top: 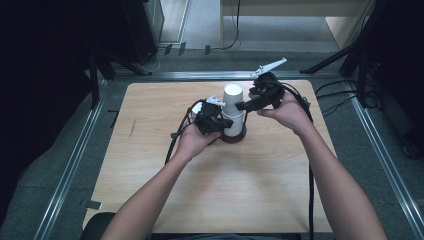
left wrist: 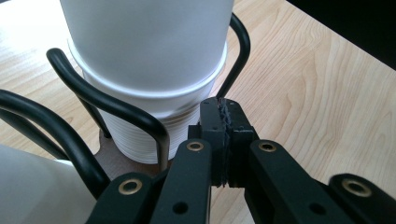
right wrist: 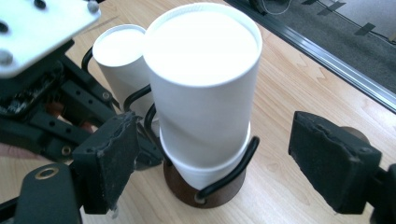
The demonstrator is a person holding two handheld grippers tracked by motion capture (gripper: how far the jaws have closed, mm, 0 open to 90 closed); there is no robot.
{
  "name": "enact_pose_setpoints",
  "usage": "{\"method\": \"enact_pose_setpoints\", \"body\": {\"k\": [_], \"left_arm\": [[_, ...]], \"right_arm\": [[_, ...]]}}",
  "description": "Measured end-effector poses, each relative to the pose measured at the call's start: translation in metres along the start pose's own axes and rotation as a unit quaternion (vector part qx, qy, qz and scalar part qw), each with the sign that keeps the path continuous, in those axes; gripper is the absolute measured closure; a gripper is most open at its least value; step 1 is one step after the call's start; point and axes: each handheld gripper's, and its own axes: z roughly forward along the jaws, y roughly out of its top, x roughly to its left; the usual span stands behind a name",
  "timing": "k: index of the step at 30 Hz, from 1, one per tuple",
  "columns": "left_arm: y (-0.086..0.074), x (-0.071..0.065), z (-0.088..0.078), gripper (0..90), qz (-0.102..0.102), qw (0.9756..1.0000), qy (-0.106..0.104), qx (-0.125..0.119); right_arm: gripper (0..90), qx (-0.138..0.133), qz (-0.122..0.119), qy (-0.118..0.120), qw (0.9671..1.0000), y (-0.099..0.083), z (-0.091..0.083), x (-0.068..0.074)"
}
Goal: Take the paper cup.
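A stack of white paper cups [top: 233, 97] [right wrist: 205, 84] stands upside down in a black wire holder [right wrist: 233, 168] on a round brown base [right wrist: 180, 184]. A second white cup [right wrist: 119, 51] stands just behind it. My left gripper [top: 220, 125] [left wrist: 219, 121] is shut, its tips pinching one of the holder's wire loops [left wrist: 236, 60] low beside the ribbed cup [left wrist: 140, 135]. My right gripper [top: 245, 106] [right wrist: 219, 158] is open, one pad [right wrist: 109, 158] on each side of the cup stack and neither touching it.
The light wooden table [top: 225, 190] sits inside a metal frame rail [top: 70, 165]. Cables [top: 310, 200] trail from both grippers toward the person. Dark stands and a grey floor lie beyond the far edge.
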Motion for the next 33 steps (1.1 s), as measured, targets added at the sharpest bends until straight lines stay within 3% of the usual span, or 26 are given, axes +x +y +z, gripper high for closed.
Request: {"method": "enact_pose_setpoints", "body": {"k": [5, 14, 23, 33], "left_arm": [[0.001, 0.0, -0.001, 88.4, -0.008, 0.9999, -0.001, -0.012], [0.001, 0.001, 0.0, 87.5, -0.009, 0.9999, 0.008, -0.01], [0.001, -0.001, 0.003, 85.9, -0.007, 0.9998, 0.016, -0.01], [0.0, -0.003, 0.005, 84.5, -0.002, 0.9998, 0.016, -0.01]], "right_arm": [[15.9, 0.006, -0.011, -0.003, 0.9999, 0.01, 0.01, 0.004], [15.9, 0.006, -0.018, -0.014, 0.9997, 0.027, 0.022, 0.01], [32.2, 0.016, -0.02, -0.02, 0.9995, 0.033, 0.023, 0.012], [34.2, 0.02, -0.03, -0.024, 0.999, 0.036, 0.018, 0.015]]}}
